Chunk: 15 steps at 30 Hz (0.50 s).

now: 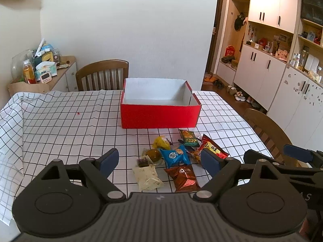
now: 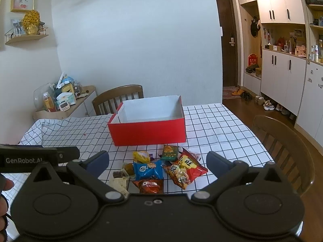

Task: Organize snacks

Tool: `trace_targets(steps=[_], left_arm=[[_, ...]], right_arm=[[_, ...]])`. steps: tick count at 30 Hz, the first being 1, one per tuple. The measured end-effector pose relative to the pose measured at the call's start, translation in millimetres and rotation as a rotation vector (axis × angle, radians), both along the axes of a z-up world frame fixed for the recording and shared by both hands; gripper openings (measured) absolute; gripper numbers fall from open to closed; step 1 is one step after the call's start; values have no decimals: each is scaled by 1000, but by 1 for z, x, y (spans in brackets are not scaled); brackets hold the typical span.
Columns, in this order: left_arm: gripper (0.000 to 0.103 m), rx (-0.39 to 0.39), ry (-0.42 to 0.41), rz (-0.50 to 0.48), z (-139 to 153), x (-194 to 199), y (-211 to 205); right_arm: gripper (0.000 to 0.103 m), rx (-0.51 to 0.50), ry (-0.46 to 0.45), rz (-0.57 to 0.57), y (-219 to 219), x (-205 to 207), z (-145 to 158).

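Hovering tongs, left: the left gripper (image 1: 159, 160) hangs above the near part of the table with its blue-padded fingers (image 1: 110, 158) spread wide; nothing sits between them and they touch nothing.
Hovering tongs, right: the right gripper (image 2: 158, 162) is likewise spread wide and empty, held clear of the cloth; in the left wrist view it (image 1: 296, 155) shows at the right edge, just beside the left one.
Hand: fingertips of a hand (image 2: 5, 185) show at the left edge of the right wrist view.
Snacks: a loose cluster of small packets lies on the cloth just in front of the box, framed between the fingers of each gripper; a blue cookie packet (image 1: 175, 155) in the middle, a brown Oreo packet (image 1: 183, 178) nearest the cameras, a cream packet (image 1: 147, 177) to its left, a yellow packet (image 1: 160, 142) and a dark green packet (image 1: 188, 138) closest to the box, a red packet (image 2: 190, 164) on the right.
Box: a red box (image 1: 159, 117) with a white inside stands open beyond the snacks; no packet is visible inside it.
Surface: a table under a white tablecloth with a black grid (image 1: 60, 125), rumpled along its left side.
Room: wooden chairs (image 1: 103, 74) at the far and right sides, a cluttered side cabinet (image 1: 60, 74) at left, white wall cupboards (image 1: 268, 68) at right, a dark door (image 2: 226, 40) beyond.
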<state>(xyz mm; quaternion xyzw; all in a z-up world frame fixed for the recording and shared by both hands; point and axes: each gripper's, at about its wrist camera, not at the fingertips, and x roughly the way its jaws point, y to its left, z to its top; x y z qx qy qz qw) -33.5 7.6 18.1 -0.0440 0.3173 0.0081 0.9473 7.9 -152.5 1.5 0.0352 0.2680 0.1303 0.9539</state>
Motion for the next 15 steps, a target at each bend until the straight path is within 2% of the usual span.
trace_targets(steps=[15], left_arm=[[89, -11, -10, -11, -2, 6, 3]], right_arm=[[103, -11, -15, -10, 0, 0, 2]])
